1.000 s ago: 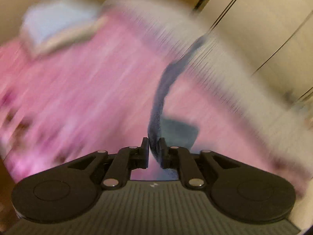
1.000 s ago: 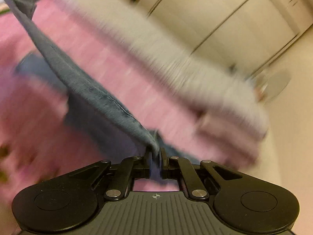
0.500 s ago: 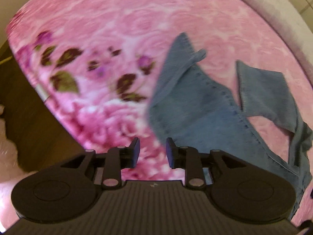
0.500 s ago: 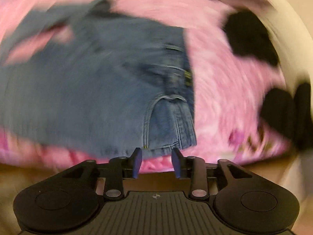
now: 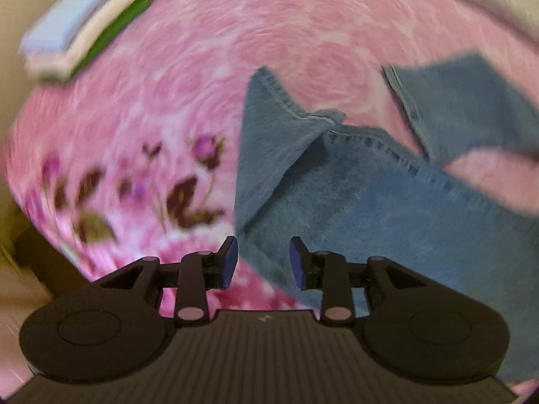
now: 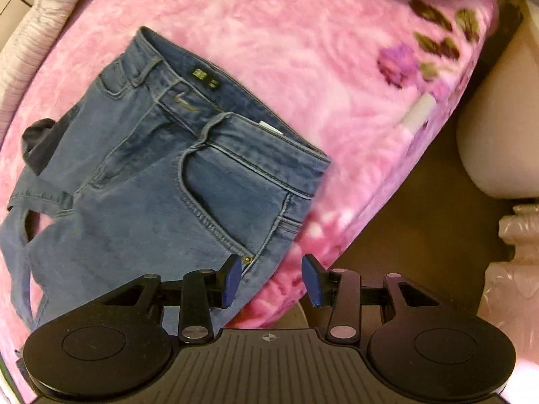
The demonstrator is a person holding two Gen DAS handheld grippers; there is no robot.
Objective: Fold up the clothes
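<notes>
Fingers of both the left gripper (image 5: 263, 263) and right gripper (image 6: 272, 278) stand parted, holding nothing. Jeans (image 6: 161, 181) lie front-up on the pink blanket (image 6: 303, 50), waistband toward one o'clock (legs (image 5: 353, 208) rumpled), likely laid flat for folding.

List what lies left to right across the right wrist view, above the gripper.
grey-white bedding → blue jeans → pink floral blanket → pale rounded object beyond the bed's edge.
</notes>
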